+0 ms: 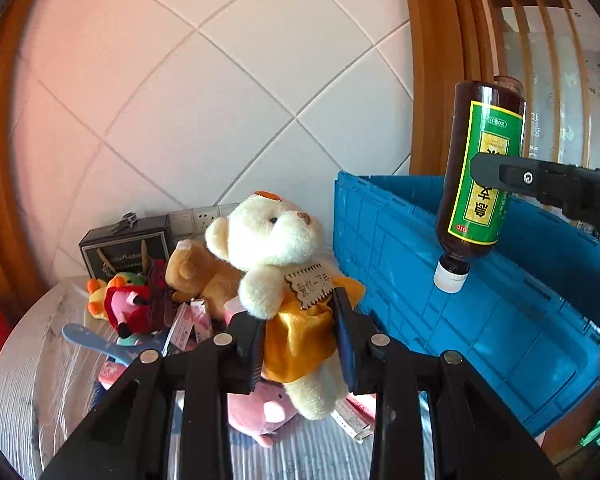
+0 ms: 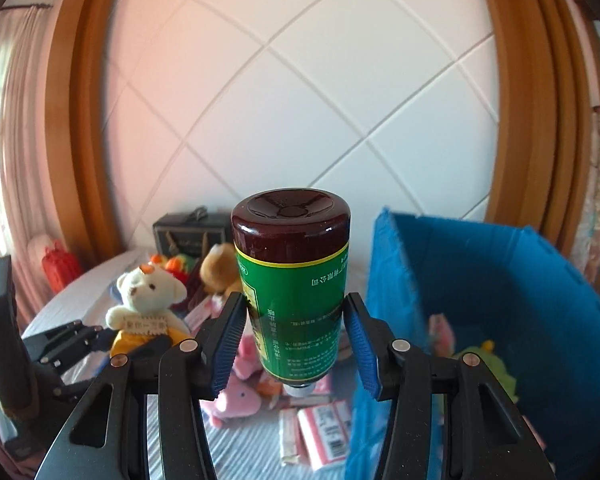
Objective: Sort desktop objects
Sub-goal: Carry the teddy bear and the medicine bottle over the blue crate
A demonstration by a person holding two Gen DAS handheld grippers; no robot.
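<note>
Left wrist view first: the left gripper (image 1: 298, 330) pinches a cream teddy bear (image 1: 278, 248) at its yellow satin dress, and the blue pads press the cloth from both sides. The bear hangs above the striped table cover (image 1: 36, 360), and its head points toward 11 o'clock. At 9 o'clock from the bear lie a brown bear (image 1: 202, 272) and a red and green plush toy (image 1: 126, 304), close together. A blue crate (image 1: 480, 320) fills the side at 3 o'clock. At 2 o'clock the right gripper (image 1: 496, 178) carries a brown bottle (image 1: 480, 168) upside down, with its white cap low and in front of the crate wall.

Right wrist view: the right gripper (image 2: 296, 344) is clamped on the brown bottle (image 2: 296, 288) at its green label, with the bottom of the bottle up. At 9 o'clock the left gripper (image 2: 96, 340) holds the cream teddy bear (image 2: 146, 300). The blue crate (image 2: 480, 280) stands at 3 o'clock, and a green plush (image 2: 484, 360) lies inside it. Pink packets (image 2: 324, 432) lie on the cover at 6 o'clock.
</note>
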